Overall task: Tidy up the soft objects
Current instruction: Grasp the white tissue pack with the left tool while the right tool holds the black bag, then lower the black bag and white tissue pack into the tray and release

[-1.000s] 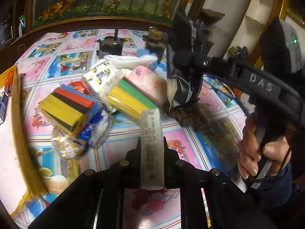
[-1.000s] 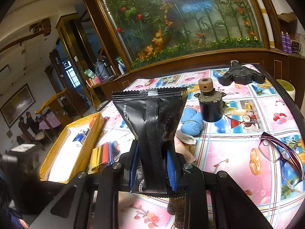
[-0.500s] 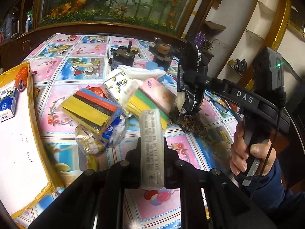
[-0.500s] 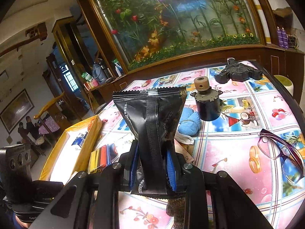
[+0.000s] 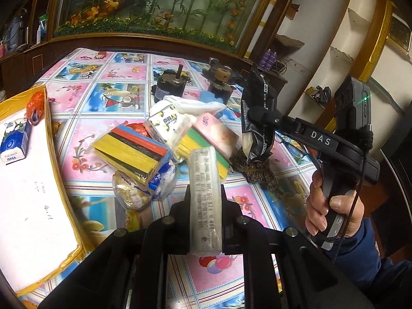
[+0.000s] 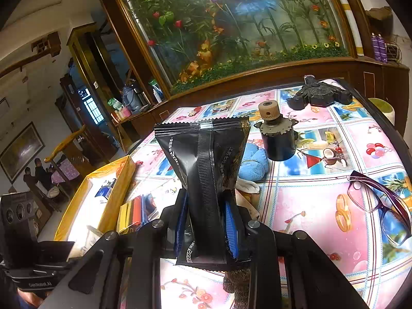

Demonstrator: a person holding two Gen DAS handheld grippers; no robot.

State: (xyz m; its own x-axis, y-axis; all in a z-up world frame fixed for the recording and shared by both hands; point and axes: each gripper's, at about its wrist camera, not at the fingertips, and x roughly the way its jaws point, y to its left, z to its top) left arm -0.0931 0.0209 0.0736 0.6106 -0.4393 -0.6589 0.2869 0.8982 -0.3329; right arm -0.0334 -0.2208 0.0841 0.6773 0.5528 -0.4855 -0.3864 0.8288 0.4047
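My left gripper (image 5: 204, 206) is shut on a clear-wrapped white tissue pack (image 5: 204, 195), held above the table's near edge. My right gripper (image 6: 206, 221) is shut on a black foil pouch (image 6: 206, 170); it also shows in the left wrist view (image 5: 257, 121), raised to the right of a pile. The pile holds a striped sponge pack (image 5: 131, 152), a lemon-print tissue pack (image 5: 167, 126), a pink tissue pack (image 5: 216, 134), a white cloth (image 5: 195, 105) and a blue cloth (image 6: 252, 159). A yellow-rimmed tray (image 5: 50, 154) at the left holds a blue tissue pack (image 5: 15, 141).
Two dark motor parts (image 5: 171, 87) (image 6: 278, 139) stand behind the pile. A black bracket (image 6: 322, 95) lies at the far edge. Purple glasses (image 6: 378, 203) lie at the right. A brown scrubber (image 5: 257, 170) lies under the pouch. A hand (image 5: 332, 206) grips the right handle.
The left gripper has drawn back and turned left, so the tray and its blue tissue pack show more. The right gripper has barely moved with the black pouch.
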